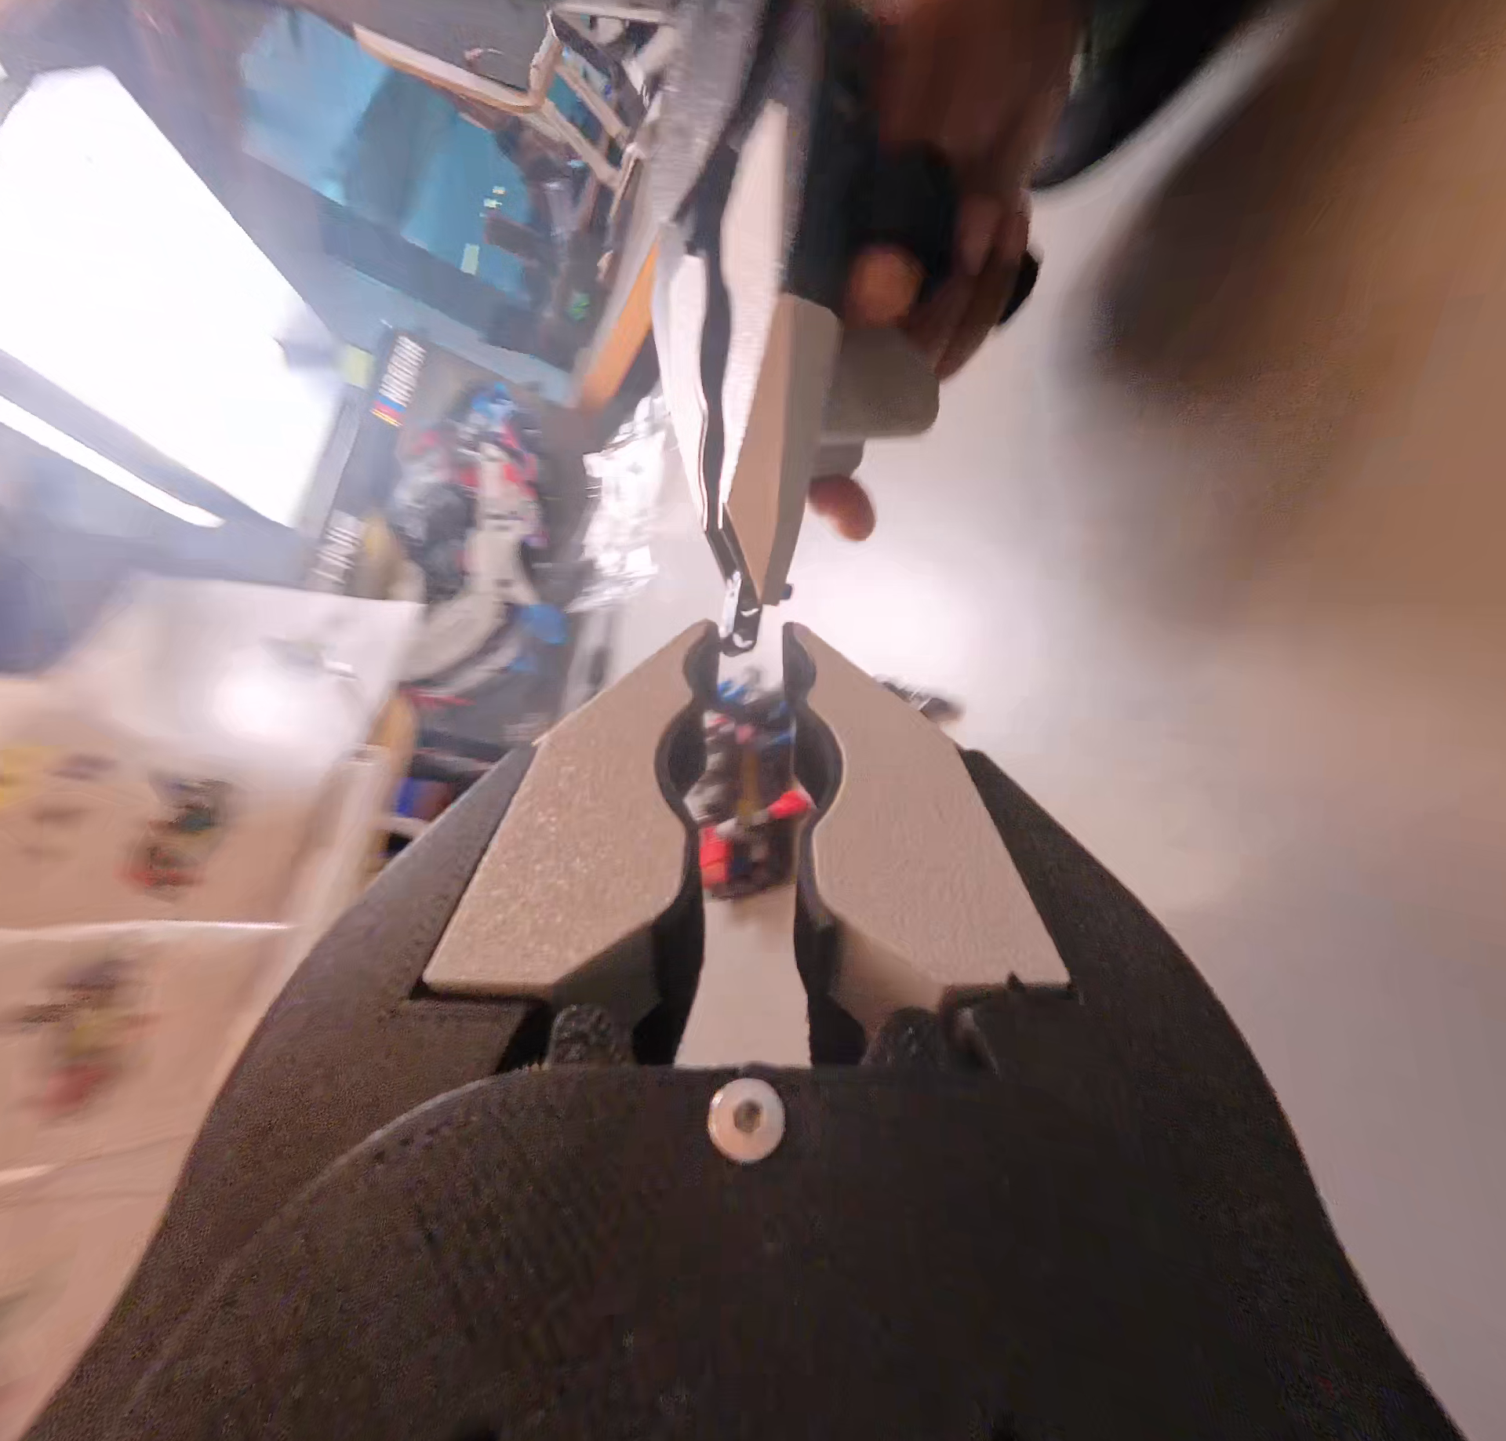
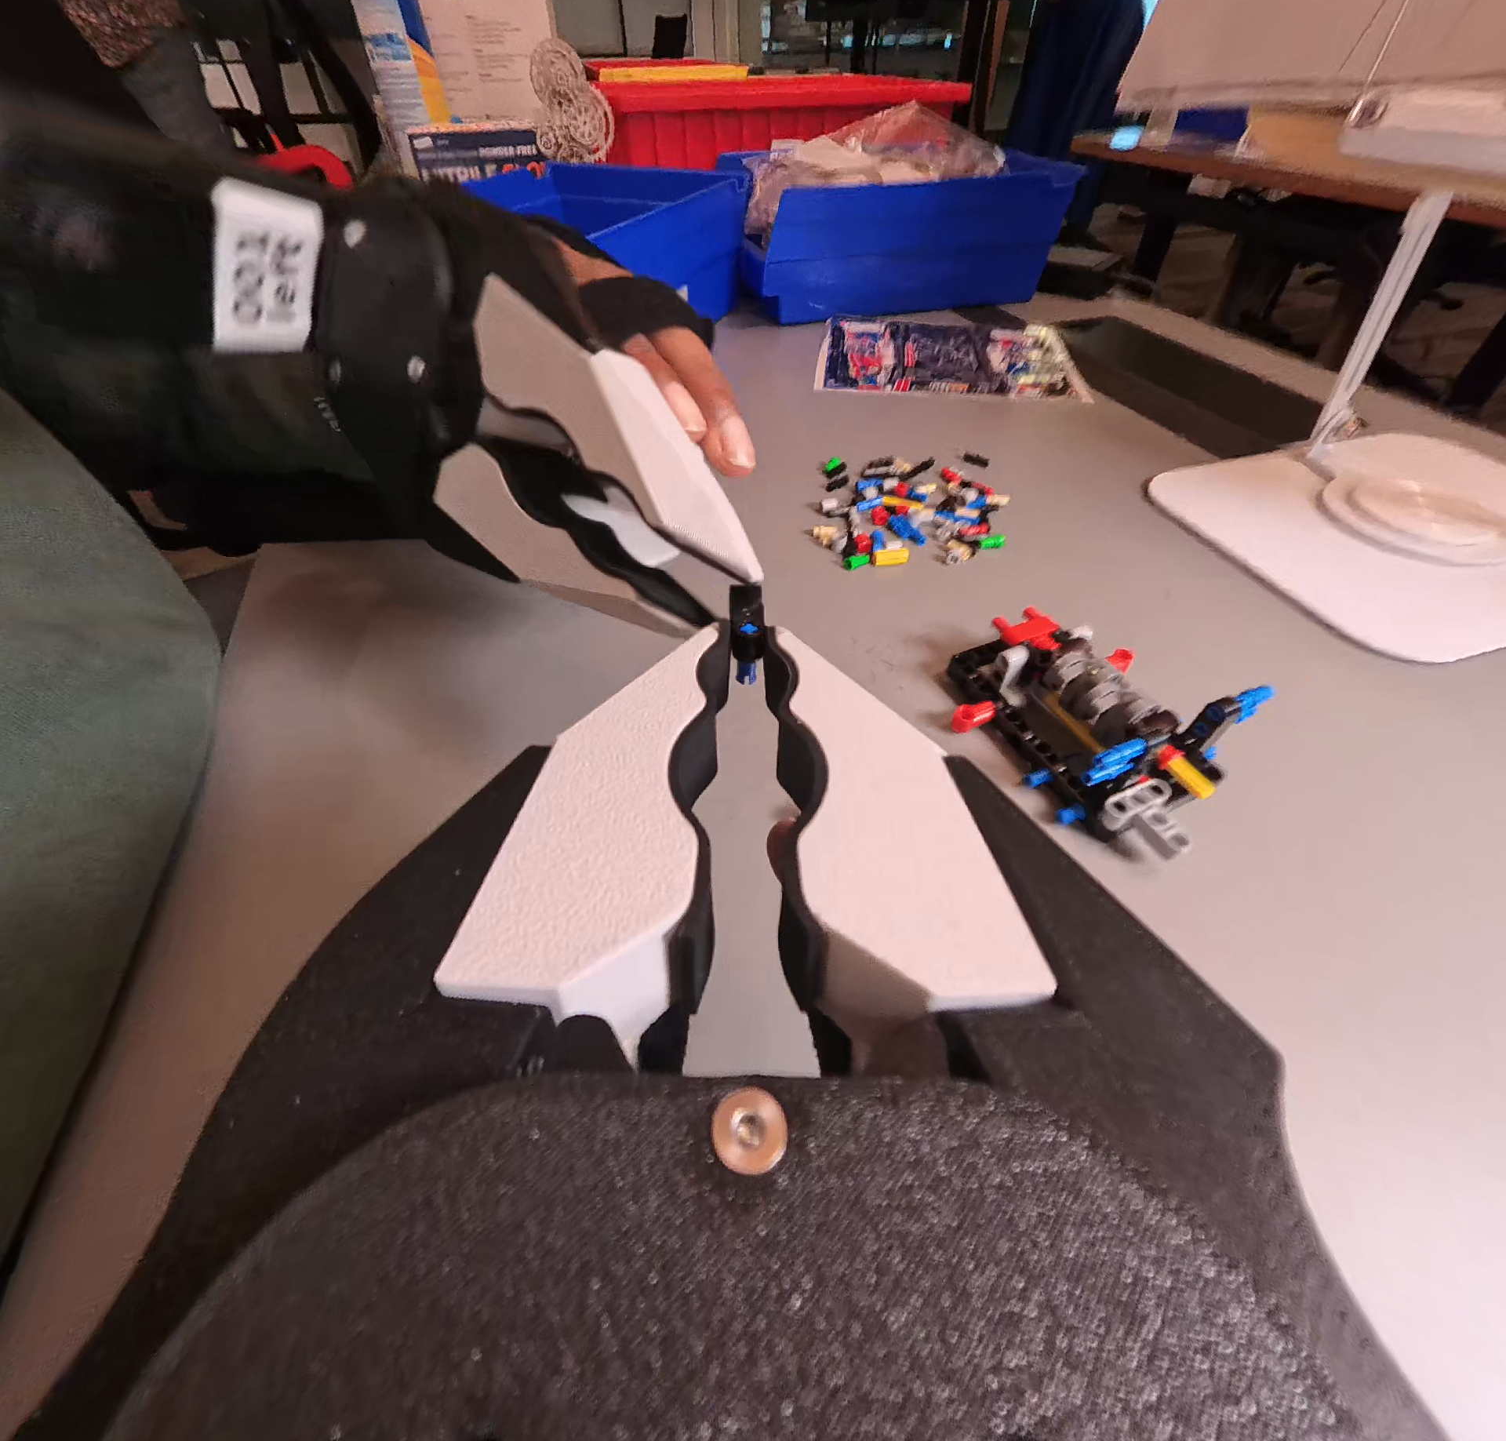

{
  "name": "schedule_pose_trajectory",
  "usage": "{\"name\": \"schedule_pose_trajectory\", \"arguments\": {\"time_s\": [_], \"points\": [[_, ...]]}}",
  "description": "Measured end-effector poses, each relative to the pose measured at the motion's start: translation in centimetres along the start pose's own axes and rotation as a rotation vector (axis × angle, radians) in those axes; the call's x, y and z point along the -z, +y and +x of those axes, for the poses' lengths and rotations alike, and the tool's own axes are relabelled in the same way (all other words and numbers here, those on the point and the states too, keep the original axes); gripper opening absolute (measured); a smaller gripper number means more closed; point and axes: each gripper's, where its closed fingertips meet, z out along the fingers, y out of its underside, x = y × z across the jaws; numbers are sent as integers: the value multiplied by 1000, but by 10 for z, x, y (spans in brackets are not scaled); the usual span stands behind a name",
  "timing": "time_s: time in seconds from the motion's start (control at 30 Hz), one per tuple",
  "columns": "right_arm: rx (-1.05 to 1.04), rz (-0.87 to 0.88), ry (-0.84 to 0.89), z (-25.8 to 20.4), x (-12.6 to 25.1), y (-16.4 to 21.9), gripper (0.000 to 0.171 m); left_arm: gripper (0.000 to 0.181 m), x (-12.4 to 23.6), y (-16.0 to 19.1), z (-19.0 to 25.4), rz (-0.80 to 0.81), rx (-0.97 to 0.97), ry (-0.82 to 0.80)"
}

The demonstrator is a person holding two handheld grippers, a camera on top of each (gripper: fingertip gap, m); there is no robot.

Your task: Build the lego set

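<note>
Pinching a small black connector piece (image 2: 746, 615) right at its tips, the right gripper (image 2: 747, 642) has its jaws nearly closed, with only the piece's width between them; a blue pin (image 2: 746, 670) sticks out of the piece's lower end and hangs in the narrow gap just behind the tips. The left gripper (image 2: 737, 587) comes in from the left of the right wrist view, its white fingers (image 2: 652, 440) tapering down so that the tips meet the top of the same black piece. Its jaws look drawn close together at the tips, but whether they actually clamp the piece I cannot tell.

From the left wrist view, the left gripper (image 1: 750, 636) shows a small gap between its tips, and the right gripper (image 1: 746, 579) descends from above with the black piece (image 1: 737, 619) held at its very end, sitting at the mouth of the left jaws. This view is blurred.

Both grippers are raised above the grey table (image 2: 1059, 994). On it, to the right, lies the partly built lego assembly (image 2: 1092, 725), black-framed with grey gears and red, blue and yellow parts. Farther back is a loose pile of small lego pieces (image 2: 909, 509), well apart from the jaws. Blue bins (image 2: 896, 236) and a red bin (image 2: 774, 110) stand at the table's far edge, with a printed plastic bag (image 2: 949, 359) in front of them.
</note>
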Motion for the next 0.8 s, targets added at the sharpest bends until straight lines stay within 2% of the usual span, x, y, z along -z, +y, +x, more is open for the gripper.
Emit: {"name": "schedule_pose_trajectory", "arguments": {"time_s": [0.03,0.13,0.2,0.37,0.47,0.6,0.67,0.8], "points": [[37,24,11,1,3,-5,5,17,3,-4,-2,54,174,64],[204,71,67,3,11,-16,6,22,14,-13,-18,236,671,251],[245,96,71,0,13,-20,6,23,19,-11,-26,302,853,317],[296,85,45,-11,7,-18,6,21,16,-14,-7,301,837,418],[306,61,19,-17,3,-13,6,6,10,-10,3,237,764,417],[277,18,16,-14,0,-5,6,5,5,-2,7,171,747,416],[225,-70,50,-3,-3,6,7,5,1,9,5,114,732,382],[77,-396,112,27,-2,50,43,5,1,32,-3,53,774,348]]}}
